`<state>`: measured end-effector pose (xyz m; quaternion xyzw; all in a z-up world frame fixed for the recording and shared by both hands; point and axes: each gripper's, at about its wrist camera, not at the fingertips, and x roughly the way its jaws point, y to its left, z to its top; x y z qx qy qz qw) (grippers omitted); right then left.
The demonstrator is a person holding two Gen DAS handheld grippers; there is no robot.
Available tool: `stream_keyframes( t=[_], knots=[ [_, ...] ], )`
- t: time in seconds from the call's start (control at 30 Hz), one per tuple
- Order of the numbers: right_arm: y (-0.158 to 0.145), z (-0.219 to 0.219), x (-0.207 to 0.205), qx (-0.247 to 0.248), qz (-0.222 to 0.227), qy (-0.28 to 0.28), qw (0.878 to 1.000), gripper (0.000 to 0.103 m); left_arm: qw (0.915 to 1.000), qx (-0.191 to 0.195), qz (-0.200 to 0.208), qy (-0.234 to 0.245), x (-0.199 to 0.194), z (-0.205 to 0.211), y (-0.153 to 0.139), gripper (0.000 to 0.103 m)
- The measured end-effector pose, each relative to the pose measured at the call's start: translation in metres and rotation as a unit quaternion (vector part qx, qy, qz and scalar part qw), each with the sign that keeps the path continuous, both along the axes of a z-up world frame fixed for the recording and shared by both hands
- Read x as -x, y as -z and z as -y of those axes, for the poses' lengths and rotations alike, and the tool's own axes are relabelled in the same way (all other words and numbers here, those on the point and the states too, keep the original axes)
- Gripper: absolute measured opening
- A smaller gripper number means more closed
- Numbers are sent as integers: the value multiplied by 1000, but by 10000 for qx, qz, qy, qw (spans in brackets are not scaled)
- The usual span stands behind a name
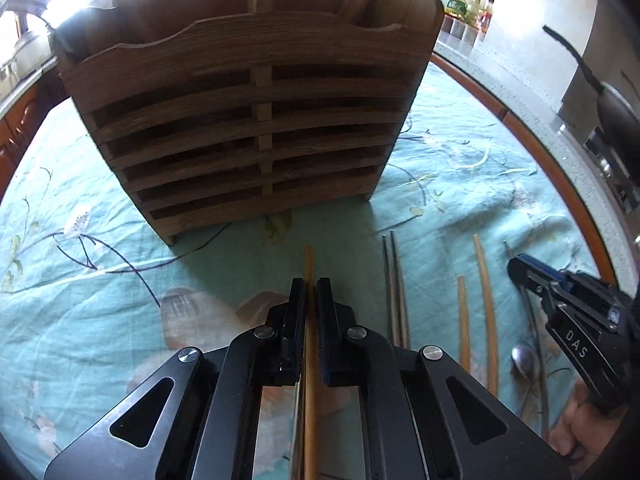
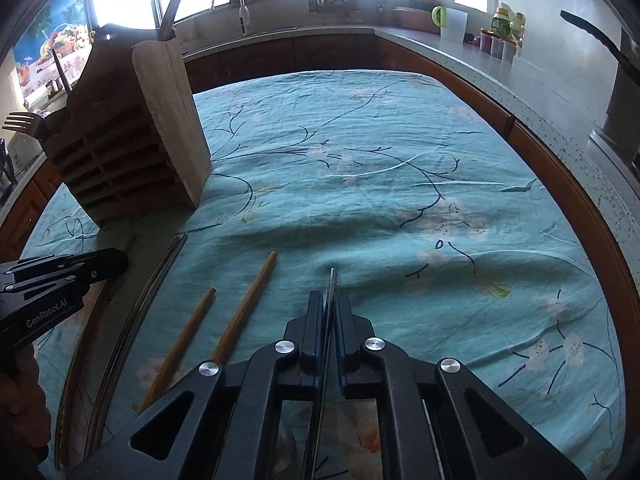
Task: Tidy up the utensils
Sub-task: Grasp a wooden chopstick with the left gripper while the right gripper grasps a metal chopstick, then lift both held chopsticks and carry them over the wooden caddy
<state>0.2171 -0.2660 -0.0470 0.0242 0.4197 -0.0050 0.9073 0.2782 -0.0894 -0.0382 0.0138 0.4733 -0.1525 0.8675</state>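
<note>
In the left wrist view my left gripper [image 1: 309, 285] is shut on a wooden chopstick [image 1: 309, 260] that lies on the cloth, pointing at the slatted wooden utensil holder [image 1: 248, 120] just ahead. To the right lie a pair of metal chopsticks [image 1: 394, 280] and two more wooden chopsticks [image 1: 486, 300]. In the right wrist view my right gripper [image 2: 329, 299] is shut on the thin handle of a metal spoon [image 2: 332, 280]. The spoon's bowl [image 1: 524, 360] shows beside the right gripper [image 1: 520, 268]. The left gripper [image 2: 100, 266] appears at the left edge.
A teal flowered cloth [image 2: 380, 152] covers the table. The holder [image 2: 140, 140] stands at its left and has a fork [image 2: 20, 122] and other handles in it. Counters with bottles [image 2: 504, 24], a sink tap [image 2: 240, 4] and a pan [image 1: 616, 104] ring the table.
</note>
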Motion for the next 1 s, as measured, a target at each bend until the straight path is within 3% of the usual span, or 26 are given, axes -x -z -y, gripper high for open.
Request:
stream_keyframes(
  t=[0.4, 1.0],
  knots=[
    [-47, 8, 38, -736, 582, -43, 9956, 4, 9939, 1013, 433, -95, 45, -40, -63, 4],
    [-151, -1, 89, -1242, 1772, -412, 9754, 4, 9784, 1574, 1330, -180, 100, -78, -145, 4]
  ],
)
